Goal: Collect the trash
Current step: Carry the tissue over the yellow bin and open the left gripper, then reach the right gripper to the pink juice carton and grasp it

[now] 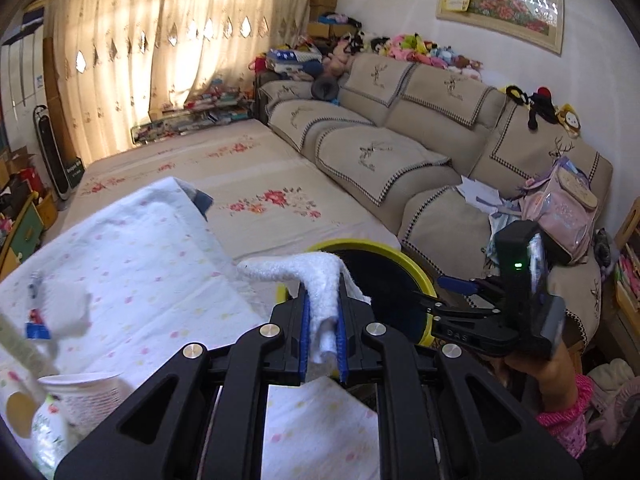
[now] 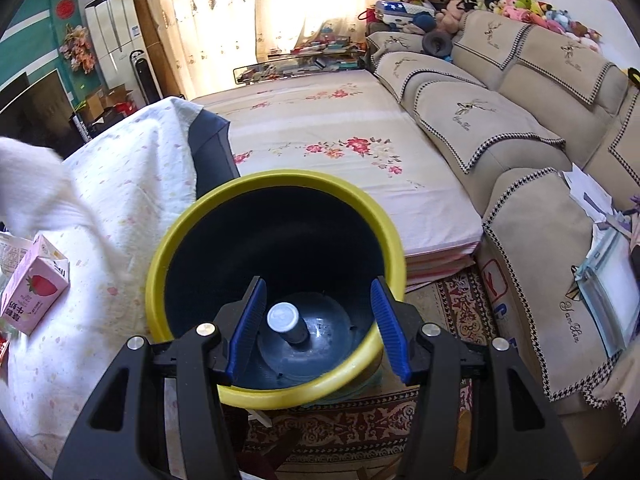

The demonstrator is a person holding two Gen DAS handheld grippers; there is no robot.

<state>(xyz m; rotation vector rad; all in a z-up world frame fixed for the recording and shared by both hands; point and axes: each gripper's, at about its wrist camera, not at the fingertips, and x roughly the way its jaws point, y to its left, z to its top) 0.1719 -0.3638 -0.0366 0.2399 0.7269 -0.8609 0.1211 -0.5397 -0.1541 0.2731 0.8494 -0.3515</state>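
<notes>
In the left wrist view, the left hand-held gripper (image 1: 323, 330) has its blue pads pressed together on a crumpled white tissue wad (image 1: 316, 280), whose fluffy loose end arches up and out to the left above the fingertips. Below it lies the table under a white cloth with pastel dots (image 1: 132, 248), its far edge running diagonally toward the black bin with a yellow rim (image 1: 384, 280), which stands just beyond that edge, partly hidden by the tissue. Behind the table a flowered mattress (image 1: 248, 168) lies open and flat up to the beige sofa (image 1: 420, 136). The right hand-held gripper (image 1: 456, 284) hovers at the bin's right side, held in a hand with a pink sleeve (image 1: 568, 416). At lower left a white ribbed cup (image 1: 84, 392) sits near the table's near edge, blurred. In the right wrist view, the right hand-held gripper (image 2: 320, 316) is spread apart with nothing between its blue pads, poised over the near rim of the bin (image 2: 276, 292); a small grey-capped dark bottle (image 2: 290, 322) stands on the bin's floor. The bin stands against the table's edge (image 2: 120, 208), over a red patterned carpet (image 2: 360, 432). The white tissue (image 2: 36, 188) shows blurred at far left above the cloth, and a pink strawberry milk carton (image 2: 34, 292) lies on the table near its left side.
</notes>
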